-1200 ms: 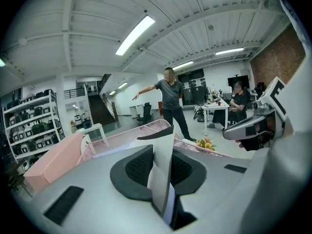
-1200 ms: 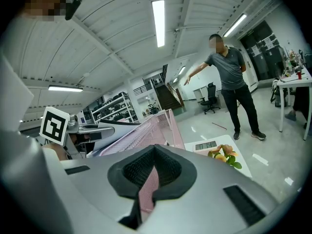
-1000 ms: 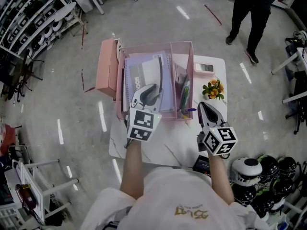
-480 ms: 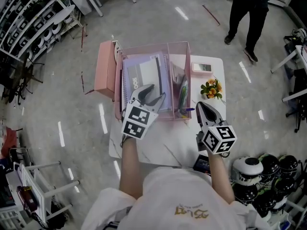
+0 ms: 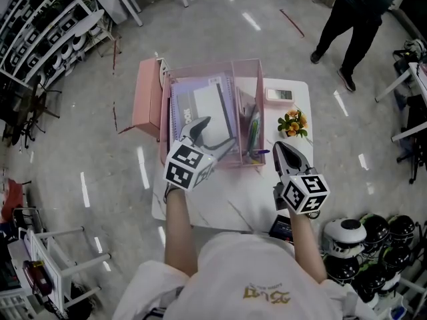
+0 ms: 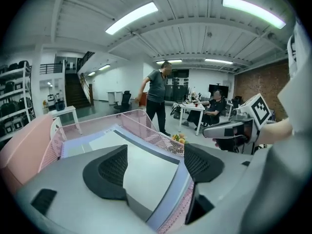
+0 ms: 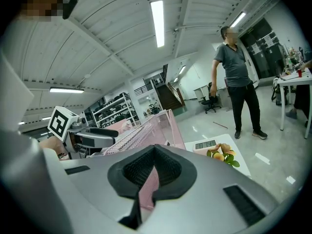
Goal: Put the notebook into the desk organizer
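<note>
Left gripper (image 5: 218,132): jaws opening, notebook (image 5: 208,102) between them, unpressed.
Notebook: inside desk organizer (image 5: 215,63), table's far-left corner.
Right gripper (image 5: 285,151): jaws together.

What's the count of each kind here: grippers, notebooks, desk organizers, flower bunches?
Grippers: 2, left gripper with jaws opening, the notebook between them, and right gripper shut
Notebooks: 1
Desk organizers: 1, the desk organizer
Flower bunches: 1, the flower bunch
Total: 5
</note>
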